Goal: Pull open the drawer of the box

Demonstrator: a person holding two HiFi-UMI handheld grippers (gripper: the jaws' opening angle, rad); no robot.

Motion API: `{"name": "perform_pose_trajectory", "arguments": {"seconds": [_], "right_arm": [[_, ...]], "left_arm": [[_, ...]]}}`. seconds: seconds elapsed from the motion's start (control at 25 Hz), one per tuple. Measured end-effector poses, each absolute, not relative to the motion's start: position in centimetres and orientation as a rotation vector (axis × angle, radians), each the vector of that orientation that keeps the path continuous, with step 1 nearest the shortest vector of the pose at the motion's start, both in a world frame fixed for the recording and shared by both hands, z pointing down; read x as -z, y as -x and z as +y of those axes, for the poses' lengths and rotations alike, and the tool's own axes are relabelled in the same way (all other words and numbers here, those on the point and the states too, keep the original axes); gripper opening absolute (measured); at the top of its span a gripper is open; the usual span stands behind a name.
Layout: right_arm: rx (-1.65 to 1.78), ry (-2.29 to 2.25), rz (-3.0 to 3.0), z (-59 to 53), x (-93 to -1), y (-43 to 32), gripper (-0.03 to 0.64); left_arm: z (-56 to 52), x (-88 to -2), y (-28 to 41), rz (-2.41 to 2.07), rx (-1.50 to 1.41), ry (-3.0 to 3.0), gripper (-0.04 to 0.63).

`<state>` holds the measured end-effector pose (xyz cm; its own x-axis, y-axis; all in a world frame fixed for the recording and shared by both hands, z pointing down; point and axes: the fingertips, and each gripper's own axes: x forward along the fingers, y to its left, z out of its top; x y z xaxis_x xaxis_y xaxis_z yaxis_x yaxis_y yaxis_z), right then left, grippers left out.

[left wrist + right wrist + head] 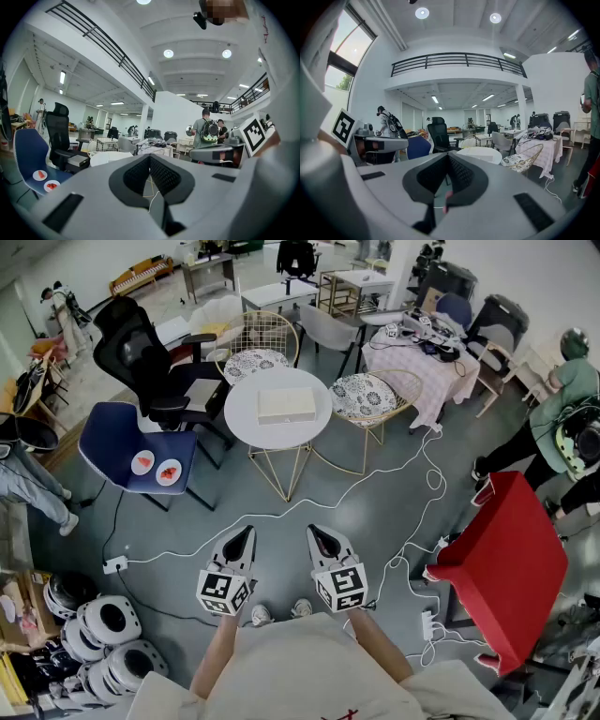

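At your far left, a blue chair [112, 442] carries two plates [142, 463]. Your left gripper [246, 532] hangs over the floor, jaws closed on nothing. Well ahead, the box [287, 406] lies on the round table [244, 423], with a white cable [281, 515] crossing the floor between. Your right gripper [317, 532] is likewise closed and empty. A red table [511, 559] stands to the right.

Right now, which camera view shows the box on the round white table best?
The head view: it looks down on the whole box, lying on the round table. The right gripper view shows it only edge-on and far off. In the left gripper view I cannot make it out.
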<state>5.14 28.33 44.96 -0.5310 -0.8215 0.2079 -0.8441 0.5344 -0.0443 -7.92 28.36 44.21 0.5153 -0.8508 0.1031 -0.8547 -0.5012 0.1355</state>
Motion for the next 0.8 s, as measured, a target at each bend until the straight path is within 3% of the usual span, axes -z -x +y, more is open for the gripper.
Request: {"name": "perform_pose_trajectory", "arguments": {"seconds": [0.8], "right_arm": [[-0.207,-1.391,-2.664,28.5,-45.4,-8.9,0.015]], "left_arm": [[27.9,-44.2,4.3,-1.51,-0.035,-2.582,0.011]]}}
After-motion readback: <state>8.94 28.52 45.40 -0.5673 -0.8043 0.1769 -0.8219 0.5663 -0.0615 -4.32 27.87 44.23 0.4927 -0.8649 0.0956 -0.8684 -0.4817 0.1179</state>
